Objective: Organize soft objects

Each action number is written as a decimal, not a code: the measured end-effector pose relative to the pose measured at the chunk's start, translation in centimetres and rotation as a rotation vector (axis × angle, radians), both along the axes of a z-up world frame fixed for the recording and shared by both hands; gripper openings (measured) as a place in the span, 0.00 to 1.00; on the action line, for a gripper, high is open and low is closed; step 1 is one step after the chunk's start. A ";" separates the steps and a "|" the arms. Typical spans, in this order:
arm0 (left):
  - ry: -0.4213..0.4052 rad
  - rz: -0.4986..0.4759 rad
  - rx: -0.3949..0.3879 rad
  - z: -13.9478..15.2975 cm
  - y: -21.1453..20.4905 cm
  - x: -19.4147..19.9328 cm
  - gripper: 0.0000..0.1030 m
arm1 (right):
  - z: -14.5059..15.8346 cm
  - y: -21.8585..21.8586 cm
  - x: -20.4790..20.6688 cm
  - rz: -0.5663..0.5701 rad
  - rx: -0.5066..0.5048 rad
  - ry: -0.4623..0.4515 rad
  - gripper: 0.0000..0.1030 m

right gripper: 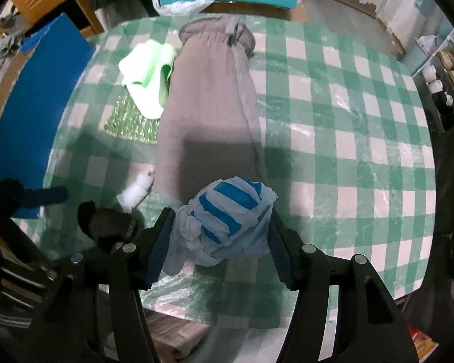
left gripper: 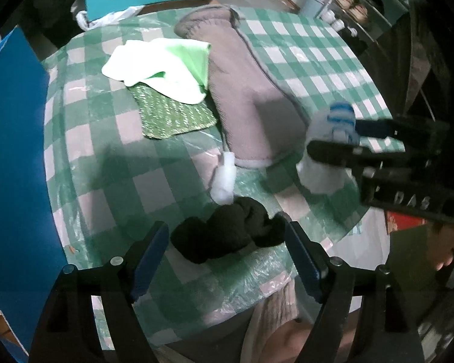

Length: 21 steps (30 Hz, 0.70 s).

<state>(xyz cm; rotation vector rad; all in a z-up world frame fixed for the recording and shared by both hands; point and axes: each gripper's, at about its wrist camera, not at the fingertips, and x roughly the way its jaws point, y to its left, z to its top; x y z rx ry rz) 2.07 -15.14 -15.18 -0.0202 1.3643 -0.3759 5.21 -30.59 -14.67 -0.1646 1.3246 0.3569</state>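
Jaws of right gripper (right gripper: pixel 219 242) pinch crumpled striped sock (right gripper: pixel 227 220); left gripper (left gripper: pixel 227 245) brackets fuzzy black sock (left gripper: pixel 227 233).

Right tool (right gripper: pixel 219 239) clamps blue-striped sock (right gripper: pixel 227 227) above checkered tablecloth (right gripper: pixel 348 121).

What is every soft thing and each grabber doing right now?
Left gripper: open around the black sock, not squeezing.
Right gripper: shut on the blue-striped sock.
Black sock: bunched, lying on the table.
Blue-striped sock: crumpled, held.
Grey trousers: laid flat.
Green towel: loosely folded, on the sparkly green cloth.
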 end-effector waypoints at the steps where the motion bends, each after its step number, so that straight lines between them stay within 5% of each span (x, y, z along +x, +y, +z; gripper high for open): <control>1: -0.001 -0.012 0.005 -0.1 -0.3 -0.1 0.78 | 0.2 -0.3 0.3 -0.003 0.004 -0.001 0.58; 14: 0.011 -0.035 0.029 -1.7 -1.9 0.1 0.78 | 1.8 -0.8 0.9 -0.025 0.039 -0.012 0.58; 21: -0.013 -0.060 0.045 -1.8 -2.4 0.1 0.57 | 2.0 -1.1 0.9 -0.025 0.047 -0.015 0.58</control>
